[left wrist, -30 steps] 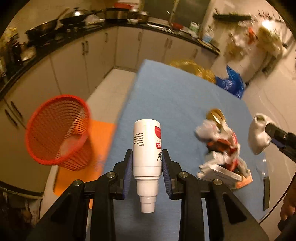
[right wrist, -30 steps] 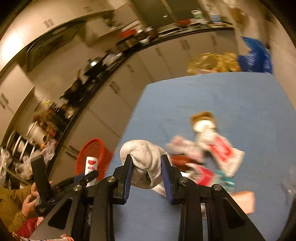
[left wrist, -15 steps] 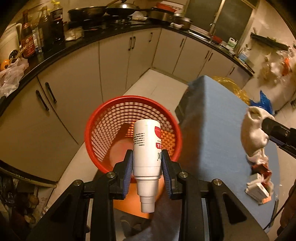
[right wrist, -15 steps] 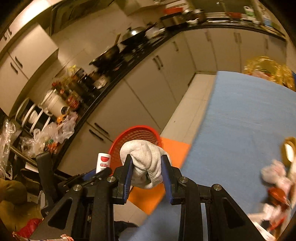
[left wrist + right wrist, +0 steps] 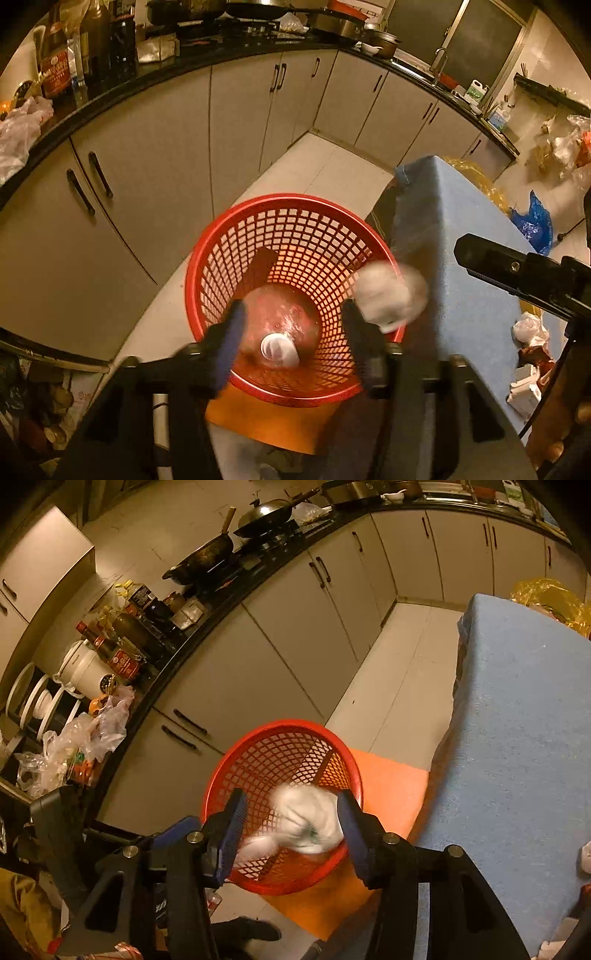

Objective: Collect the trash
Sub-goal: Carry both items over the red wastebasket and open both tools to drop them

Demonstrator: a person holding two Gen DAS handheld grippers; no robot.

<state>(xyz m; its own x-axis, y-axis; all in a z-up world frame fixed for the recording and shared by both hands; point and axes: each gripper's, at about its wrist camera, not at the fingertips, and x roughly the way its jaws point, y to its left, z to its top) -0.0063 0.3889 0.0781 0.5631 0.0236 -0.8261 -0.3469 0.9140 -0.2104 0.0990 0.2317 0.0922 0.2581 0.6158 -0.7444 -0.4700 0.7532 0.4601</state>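
Left tool [image 5: 291, 332]: hanging over the basket [image 5: 236, 229] with its jaws parted; they have just been opening, and nothing is sitting between the pads now.
Bottle [image 5: 279, 349]: lying inside the basket, at the bottom, white end facing up, clear of both pads.
Right tool [image 5: 290, 825]: hanging over the basket's near rim, jaws spread and just opened wider.
Glove [image 5: 306, 821]: blurred white bundle sitting between the right tool's pads, close against the right-hand pad; whether that pad is still touching it cannot be told. In the left view it is showing over the basket's right rim.
Basket: red mesh, standing on the floor on an orange mat [image 5: 388, 782], just beside the table [image 5: 517, 738].
Table: blue cover, to the right of the basket; more trash [image 5: 528, 365] is lying on it, well apart from the basket.
Cabinets [image 5: 147, 155]: running behind the basket.
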